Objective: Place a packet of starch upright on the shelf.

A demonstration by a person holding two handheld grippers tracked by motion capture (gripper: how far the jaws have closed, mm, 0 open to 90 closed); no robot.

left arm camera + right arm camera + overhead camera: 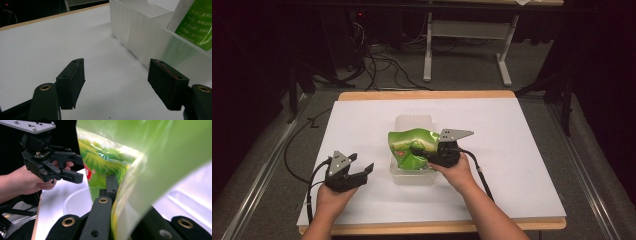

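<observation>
Green bag (411,146): clamped by right gripper (424,154) over clear bin (413,175); left gripper (360,171) beside bin, jaws apart. Likely next: lower, release.

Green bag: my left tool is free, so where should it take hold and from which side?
Grip the upper left edge of the green bag, coming in over the clear bin's left wall. The right tool already pinches the bag's right side, and the bag stands above the rim there, so that flat film edge is exposed. The left tool sits open beside the bin, probably well placed.
</observation>
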